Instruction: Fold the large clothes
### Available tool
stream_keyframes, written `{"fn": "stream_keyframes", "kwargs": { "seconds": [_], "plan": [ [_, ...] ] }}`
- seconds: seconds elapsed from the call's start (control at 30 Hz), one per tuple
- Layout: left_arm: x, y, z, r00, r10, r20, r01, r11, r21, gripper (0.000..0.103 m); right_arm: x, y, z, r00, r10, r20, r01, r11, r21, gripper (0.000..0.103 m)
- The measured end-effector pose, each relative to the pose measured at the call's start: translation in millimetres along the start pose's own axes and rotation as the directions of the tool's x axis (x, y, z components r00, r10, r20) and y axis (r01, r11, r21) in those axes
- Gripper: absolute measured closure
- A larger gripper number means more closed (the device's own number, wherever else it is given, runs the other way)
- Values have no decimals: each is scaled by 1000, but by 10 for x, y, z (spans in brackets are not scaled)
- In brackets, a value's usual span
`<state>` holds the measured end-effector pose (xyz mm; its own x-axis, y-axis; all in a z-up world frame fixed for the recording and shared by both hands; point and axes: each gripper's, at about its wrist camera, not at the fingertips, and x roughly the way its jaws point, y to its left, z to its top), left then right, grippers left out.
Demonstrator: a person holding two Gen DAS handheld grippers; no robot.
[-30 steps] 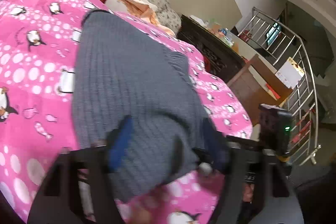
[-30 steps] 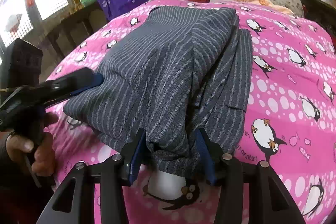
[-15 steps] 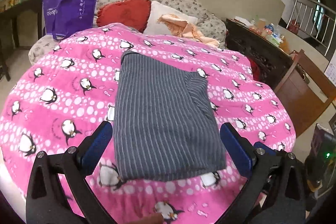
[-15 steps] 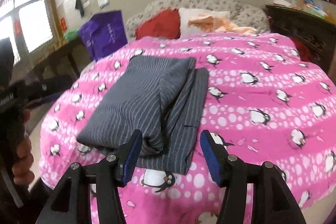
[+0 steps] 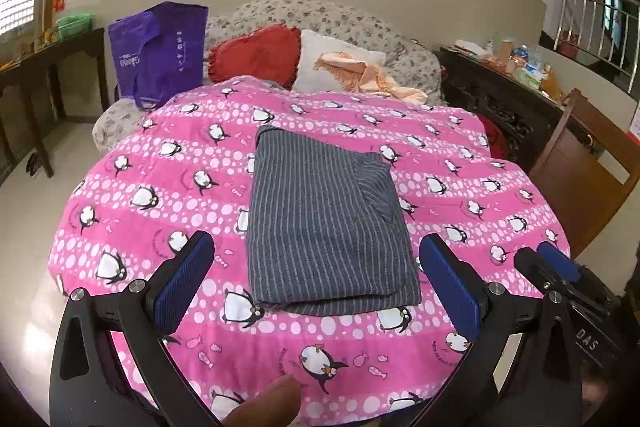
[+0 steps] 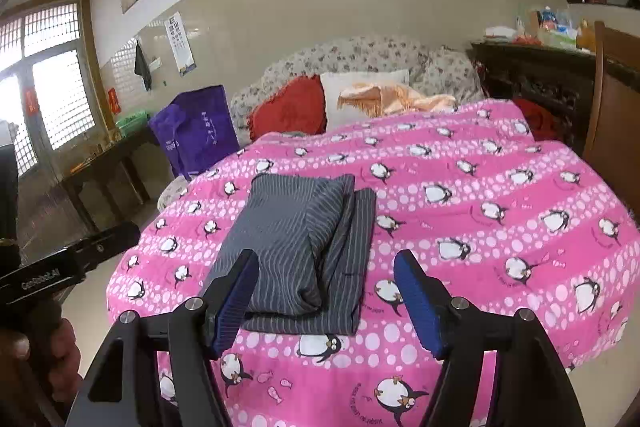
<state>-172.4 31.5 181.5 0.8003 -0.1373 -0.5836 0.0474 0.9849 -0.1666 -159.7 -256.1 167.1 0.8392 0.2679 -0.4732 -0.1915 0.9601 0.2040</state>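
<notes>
Two views show one folded grey striped garment (image 5: 324,223) lying flat on a pink penguin blanket (image 5: 132,163) spread over the bed. The left gripper (image 5: 316,279) hangs above the near edge of the bed with its blue pads spread as wide as they go, nothing between them and clear of the cloth. The right gripper (image 6: 324,299) is opening, its pads apart with no cloth pinched; its left pad overlaps the garment's near corner in the picture, though contact cannot be told.

Only the left wrist view shows the right gripper from the side, at the right edge (image 5: 556,267), and a fingertip (image 5: 272,403) at the bottom. It also shows a wooden chair (image 5: 584,167) and a metal railing (image 5: 592,15). Only the right wrist view shows the garment as a thicker bundle atop a wider flat layer (image 6: 360,251), the hand (image 6: 36,359) that holds the left gripper's handle, and a window (image 6: 48,87). Both views take in a purple bag (image 5: 160,55), a red cushion (image 5: 260,55) and a dark desk (image 6: 532,75) loaded with small items.
</notes>
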Motion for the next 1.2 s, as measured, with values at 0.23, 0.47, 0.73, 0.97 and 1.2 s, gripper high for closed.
{"fn": "stream_keyframes", "kwargs": {
  "seconds": [0.23,0.47,0.73,0.97,1.2],
  "plan": [
    [-34,-42,-114,1000,23,-10,-23,1000,6,1,-70,52,-97,1000,-1,8,1,1000,-4,35],
    [18,-124,-188,999,34,-28,-33,999,38,1,-89,191,-193,1000,-12,14,13,999,-44,35],
    [104,-164,-263,998,34,-61,-32,999,42,1,-129,321,-342,998,-61,8,62,992,-112,35],
    [288,-125,-381,992,48,-118,-44,998,42,1,101,215,-482,993,-45,-108,40,998,-52,30],
    [968,230,-209,965,46,-257,-70,994,-88,1,307,-157,-320,991,-39,-129,46,998,48,29]
  ]
}}
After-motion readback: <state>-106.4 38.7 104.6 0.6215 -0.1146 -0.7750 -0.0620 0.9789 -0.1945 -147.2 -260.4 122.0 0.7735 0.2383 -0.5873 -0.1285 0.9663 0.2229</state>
